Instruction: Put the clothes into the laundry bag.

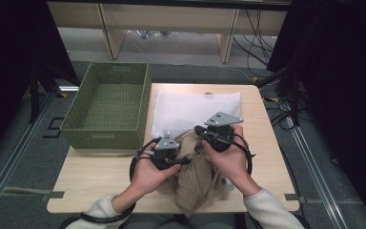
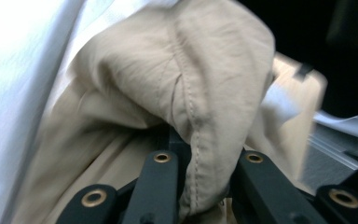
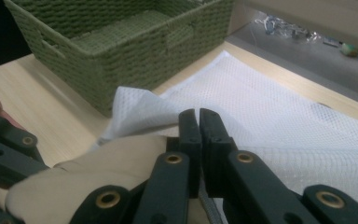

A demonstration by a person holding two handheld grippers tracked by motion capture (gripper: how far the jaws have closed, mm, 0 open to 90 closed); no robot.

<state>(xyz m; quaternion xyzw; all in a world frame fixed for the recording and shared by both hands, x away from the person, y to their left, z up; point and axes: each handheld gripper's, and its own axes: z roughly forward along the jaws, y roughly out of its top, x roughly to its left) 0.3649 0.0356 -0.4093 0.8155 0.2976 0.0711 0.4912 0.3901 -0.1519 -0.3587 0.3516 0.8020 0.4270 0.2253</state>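
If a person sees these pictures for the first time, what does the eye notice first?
First, the crumpled beige cloth at the near middle of the table, with a fold pinched in the left gripper. Next, the right gripper, shut at the near edge of the white mesh bag behind the cloth. The green basket stands at the far left.

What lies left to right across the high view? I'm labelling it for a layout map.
Green woven basket → left tongs, shut on the beige garment → right tongs → right edge of the wooden table.
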